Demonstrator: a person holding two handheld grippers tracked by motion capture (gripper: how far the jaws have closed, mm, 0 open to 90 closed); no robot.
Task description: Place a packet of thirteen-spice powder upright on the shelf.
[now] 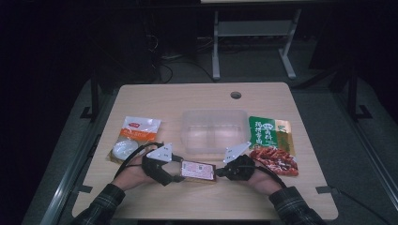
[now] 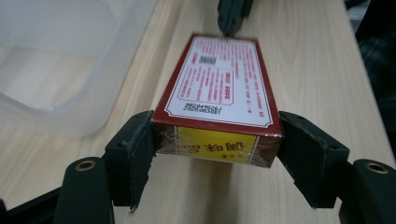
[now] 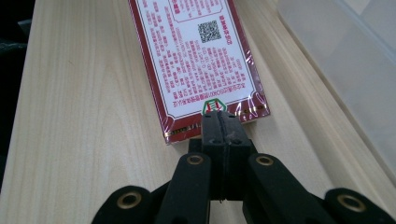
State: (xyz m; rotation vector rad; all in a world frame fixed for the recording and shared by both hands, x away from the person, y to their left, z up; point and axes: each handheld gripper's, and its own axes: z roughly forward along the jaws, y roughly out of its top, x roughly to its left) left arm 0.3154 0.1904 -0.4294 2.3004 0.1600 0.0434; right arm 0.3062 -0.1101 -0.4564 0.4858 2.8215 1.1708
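My left tongs (image 2: 217, 154) grip the near end of the red box (image 2: 219, 88), pads on both its sides. My right tongs (image 3: 219, 122) are fully closed, tips at its other end. The box lies on the bench (image 1: 263, 197) before the clear container (image 1: 215, 129); its small print is unreadable.

The box (image 1: 198, 170) lies before the tub (image 1: 215, 131), between two pouches (image 1: 133, 138) (image 1: 273, 144).
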